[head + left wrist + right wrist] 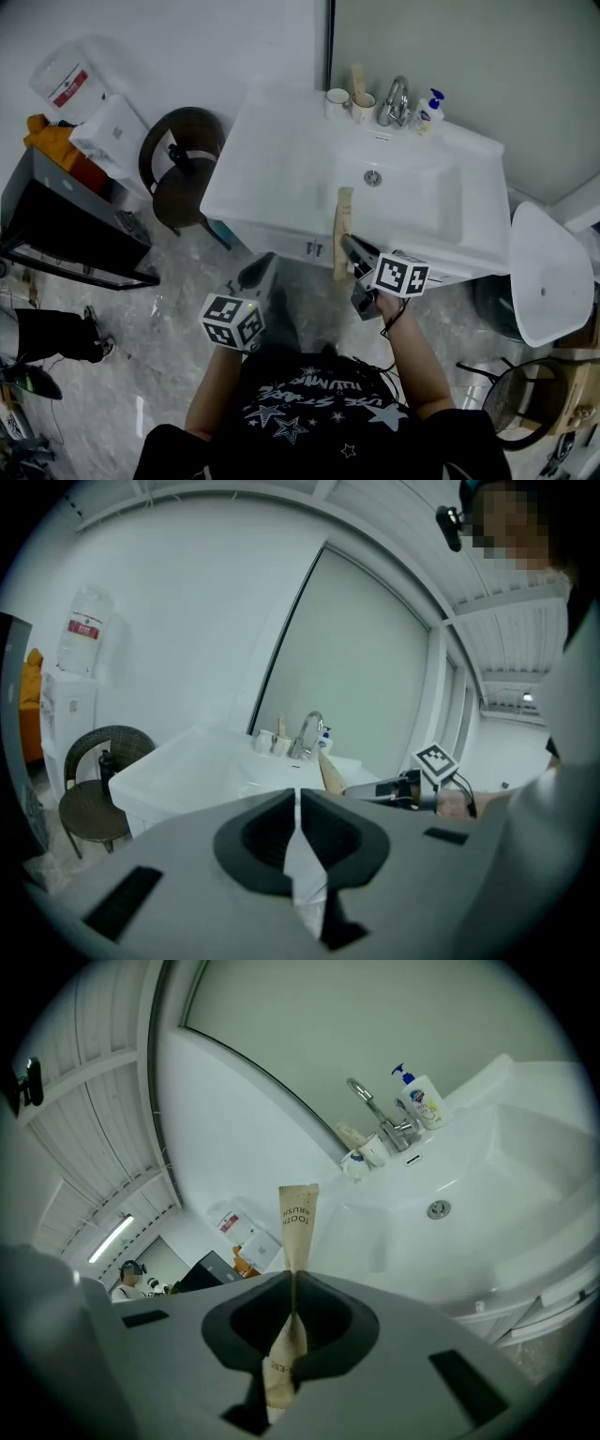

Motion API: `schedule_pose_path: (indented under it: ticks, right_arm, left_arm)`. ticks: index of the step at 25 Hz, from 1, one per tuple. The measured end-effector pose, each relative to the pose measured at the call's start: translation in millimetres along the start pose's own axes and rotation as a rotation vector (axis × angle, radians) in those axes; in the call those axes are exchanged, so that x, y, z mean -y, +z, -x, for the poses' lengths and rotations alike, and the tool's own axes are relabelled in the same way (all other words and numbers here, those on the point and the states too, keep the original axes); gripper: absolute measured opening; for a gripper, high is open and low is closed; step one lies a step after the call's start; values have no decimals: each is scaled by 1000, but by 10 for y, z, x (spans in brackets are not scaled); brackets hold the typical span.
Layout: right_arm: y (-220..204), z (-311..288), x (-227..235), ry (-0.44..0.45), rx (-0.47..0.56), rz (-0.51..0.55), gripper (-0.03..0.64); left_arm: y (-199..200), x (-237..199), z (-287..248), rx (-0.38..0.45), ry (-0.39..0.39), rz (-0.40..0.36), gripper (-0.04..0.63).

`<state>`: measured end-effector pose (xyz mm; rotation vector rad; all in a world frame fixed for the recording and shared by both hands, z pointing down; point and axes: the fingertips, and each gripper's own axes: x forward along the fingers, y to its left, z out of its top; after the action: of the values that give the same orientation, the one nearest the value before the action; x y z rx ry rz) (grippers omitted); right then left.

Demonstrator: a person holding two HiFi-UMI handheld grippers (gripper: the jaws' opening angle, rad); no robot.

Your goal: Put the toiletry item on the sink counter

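We see a white worktop [272,159] with a sunken basin [417,206] in it. Along its back edge two cups [337,101] stand side by side, then the tap [396,98], then a pump bottle [429,111] just beside it.

A washroom corner in a white-walled room. A white desk [267,173] with a sunken basin [412,202] carries a chrome tap [396,98], two cups [349,102] and a soap pump bottle [429,112] at its far edge, below a tall pale panel [469,47]. The floor [169,309] is grey marble-look. On the left are a water dispenser [108,131] and a round chair [183,169].
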<state>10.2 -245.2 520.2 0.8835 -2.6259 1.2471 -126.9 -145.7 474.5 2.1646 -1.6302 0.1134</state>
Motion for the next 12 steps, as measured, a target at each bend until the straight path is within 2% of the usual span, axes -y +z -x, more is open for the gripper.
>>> schedule_pose_path:
  ticks: [4,8,12]
  right_arm:
    - [125,-400,-73,13,-3,-5,28]
    - [258,-796,-21,-19,-23,6,28]
    - [366,-1182,-101,-5,-32,-38,28]
  left_arm:
    - [145,-367,-143,20,5,16,28]
    - [280,-735,-337,11,-1,35,28]
    - [409,-1041,-523,-7,-12,36,28]
